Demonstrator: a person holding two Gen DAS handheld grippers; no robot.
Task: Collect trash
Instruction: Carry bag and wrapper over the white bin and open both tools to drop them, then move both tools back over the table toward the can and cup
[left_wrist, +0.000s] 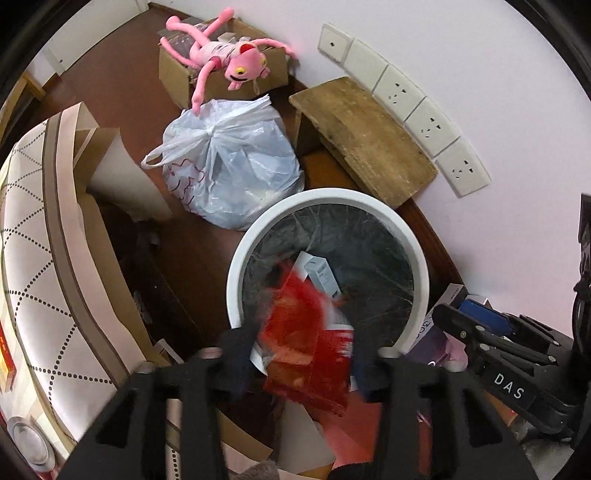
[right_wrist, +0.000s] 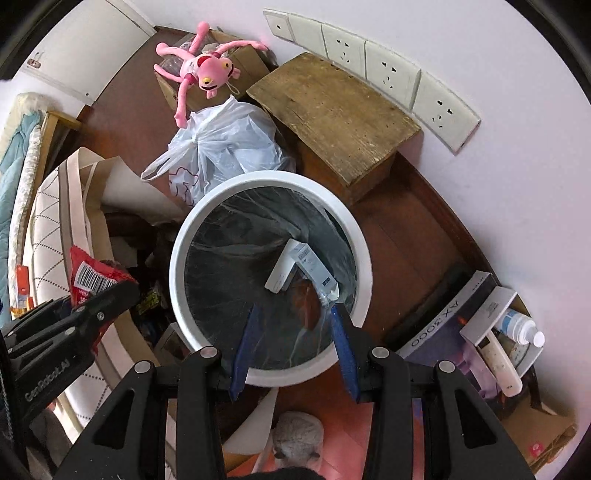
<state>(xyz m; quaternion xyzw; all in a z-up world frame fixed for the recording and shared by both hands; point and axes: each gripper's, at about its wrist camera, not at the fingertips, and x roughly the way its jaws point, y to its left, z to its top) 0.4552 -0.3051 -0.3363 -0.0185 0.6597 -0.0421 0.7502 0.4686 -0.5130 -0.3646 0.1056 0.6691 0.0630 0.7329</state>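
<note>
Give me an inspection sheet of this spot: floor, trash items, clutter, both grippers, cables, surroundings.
Surface: dark red-brown floor, crowded.
Job's things: white round bin with dark liner, holding a small white carton and a tube; red snack wrapper, blurred, between the left gripper's fingers over the bin rim.
Clutter: tied plastic bag, wooden stool, pink plush toy on a cardboard box, bottles and boxes to the right.
Grippers: left gripper on the wrapper; right gripper open above the bin, holding nothing.
Cables: nothing seen.
Surroundings: white wall with a row of sockets; quilted mattress edge.
</note>
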